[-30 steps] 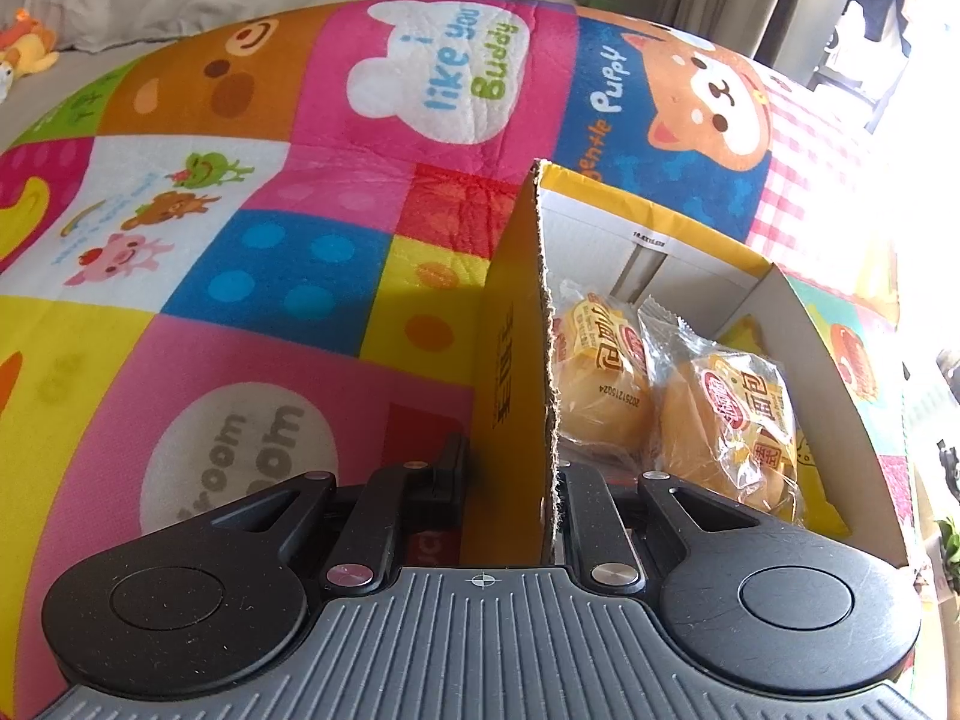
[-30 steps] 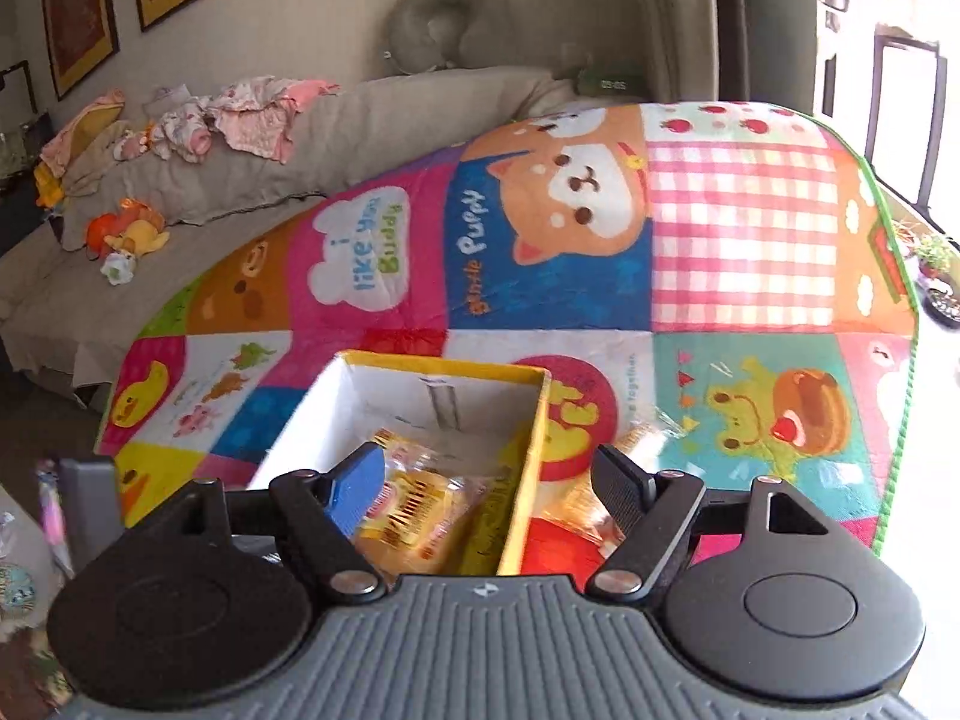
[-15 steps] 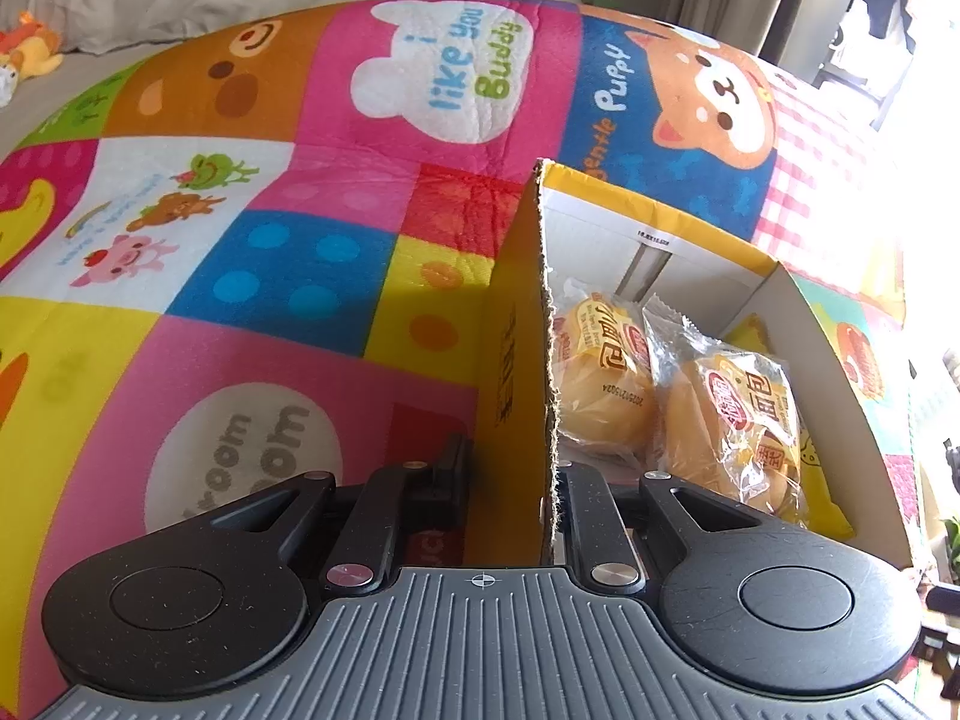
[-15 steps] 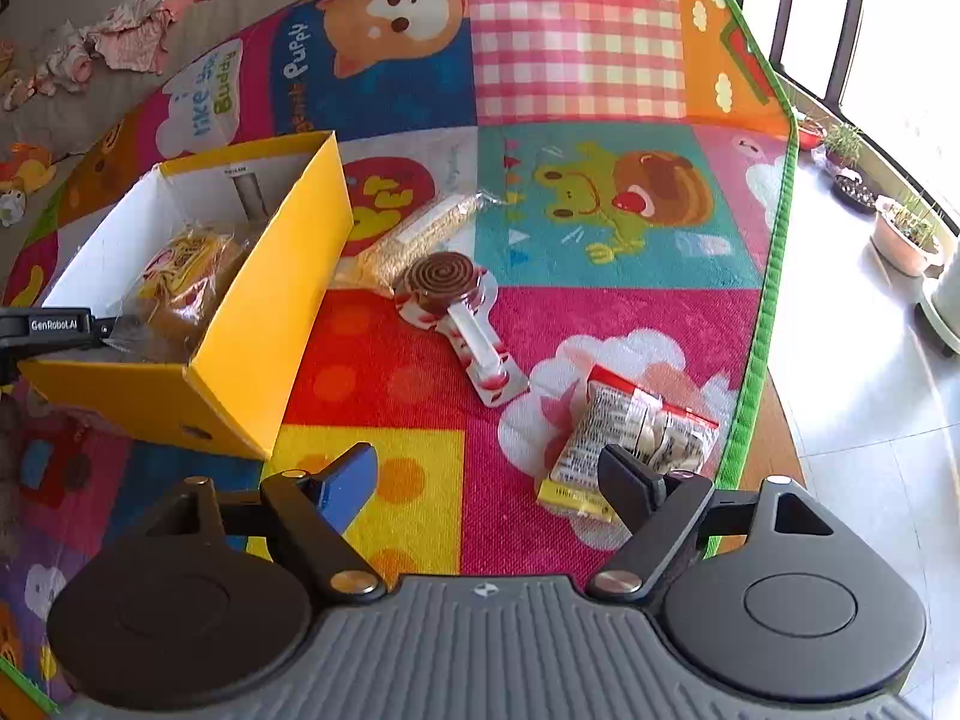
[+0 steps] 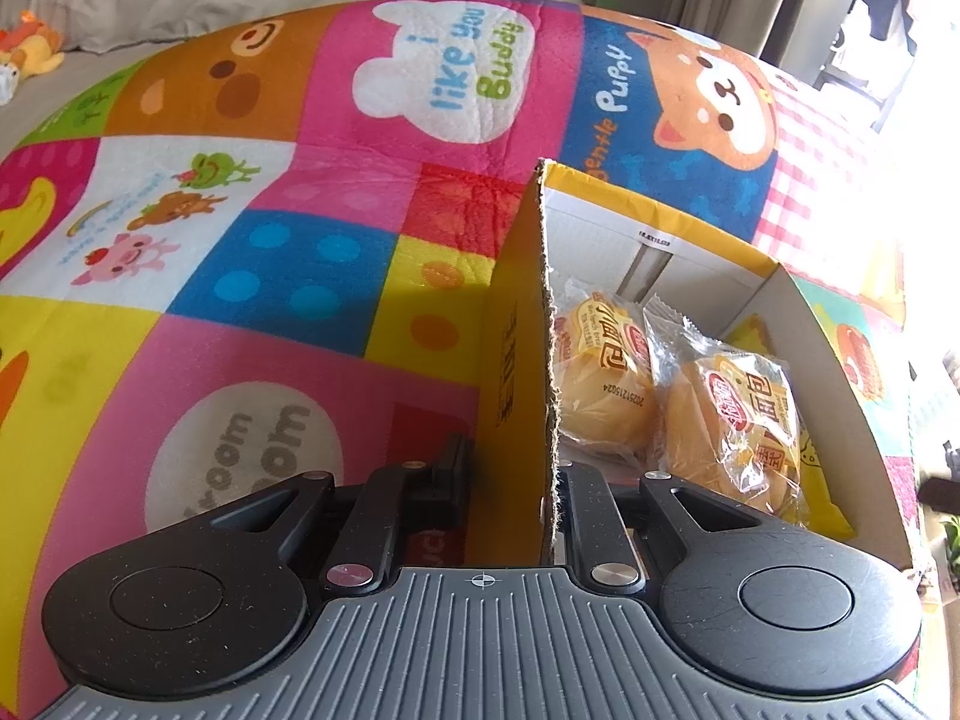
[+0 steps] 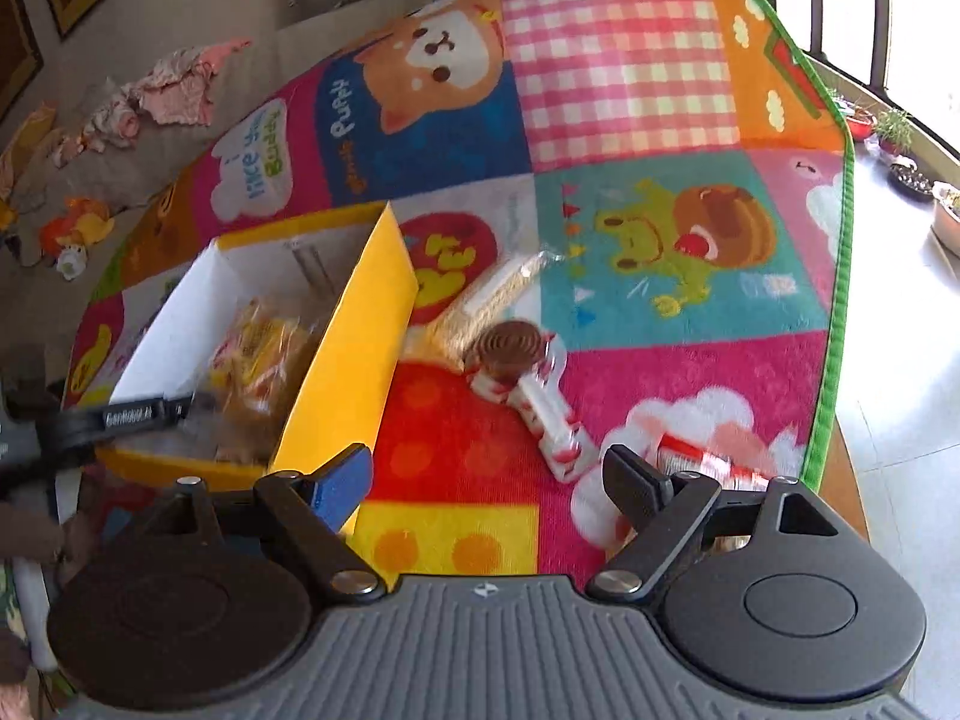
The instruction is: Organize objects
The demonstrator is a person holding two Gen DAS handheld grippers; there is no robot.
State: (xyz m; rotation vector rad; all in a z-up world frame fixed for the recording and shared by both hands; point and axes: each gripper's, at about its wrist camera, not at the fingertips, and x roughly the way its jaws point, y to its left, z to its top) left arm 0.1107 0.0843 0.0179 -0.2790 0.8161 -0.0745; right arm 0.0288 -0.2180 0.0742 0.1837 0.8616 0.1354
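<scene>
The left gripper has its 2 black fingers clamped on the near wall of the yellow cardboard box, 1 finger outside and 1 inside; the wall's torn corrugated edge runs up between them toward 12 o'clock. The box is rectangular, open-topped, white inside, and sits on the plush patchwork mat printed with cartoon animals. Inside lie 2 round buns in crinkly clear wrappers with yellow and red labels, side by side at 2 o'clock from the fingers.

In the right wrist view the right gripper has its fingers wide apart and opening, with nothing between them, only mat beneath. The box lies at 10 o'clock from them. At 12 o'clock lies a brown spiral lollipop in a red and white wrapper with a flat handle pointing toward 5 o'clock. Just beyond it, touching the box's side, is a long clear packet of pale sticks, blurred. At 2 o'clock, close behind the right finger, a glossy red and white snack bag rests near the mat's green stitched edge.
</scene>
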